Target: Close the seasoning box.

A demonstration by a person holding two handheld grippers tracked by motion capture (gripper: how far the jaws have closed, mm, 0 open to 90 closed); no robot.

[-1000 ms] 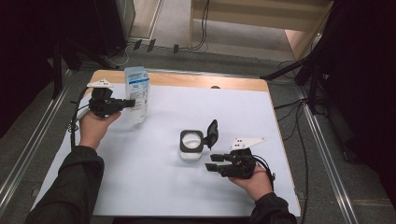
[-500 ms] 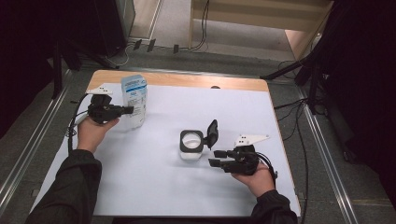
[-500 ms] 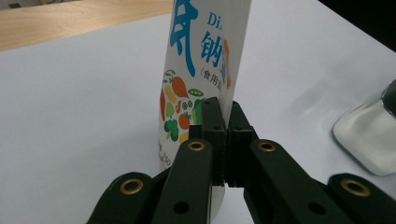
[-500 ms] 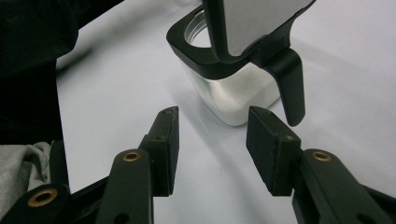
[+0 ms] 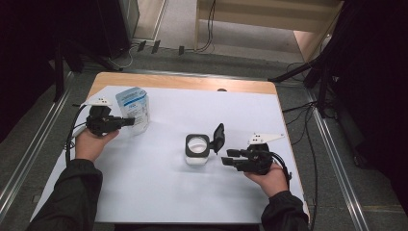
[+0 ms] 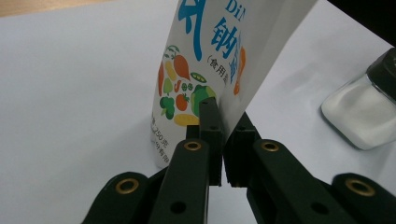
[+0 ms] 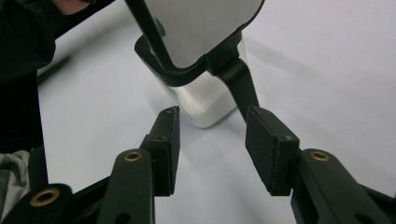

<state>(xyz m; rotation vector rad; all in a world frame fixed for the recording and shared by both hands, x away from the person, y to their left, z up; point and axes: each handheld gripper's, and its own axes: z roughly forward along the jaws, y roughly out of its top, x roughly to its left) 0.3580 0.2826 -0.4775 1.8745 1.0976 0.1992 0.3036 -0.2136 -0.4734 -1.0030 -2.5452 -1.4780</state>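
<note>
Left gripper (image 6: 219, 140) fingers clenched on the edge of the white printed salt pouch (image 5: 133, 109), held upright. Square glass jar with black flip lid (image 5: 198, 148) stands open just ahead of the released right gripper (image 5: 227, 157) fingers. Judged: lid done; pouring remains.

"钠", "(食用", "250克" on pouch (image 6: 205, 70)

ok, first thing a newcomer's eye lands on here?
Probably the blue-and-white printed pouch at the table's far left, its edge pinched in the left hand-held gripper. Next, the glass jar of white powder mid-table, black flip lid standing open, with the right hand-held gripper open just short of it.
</note>
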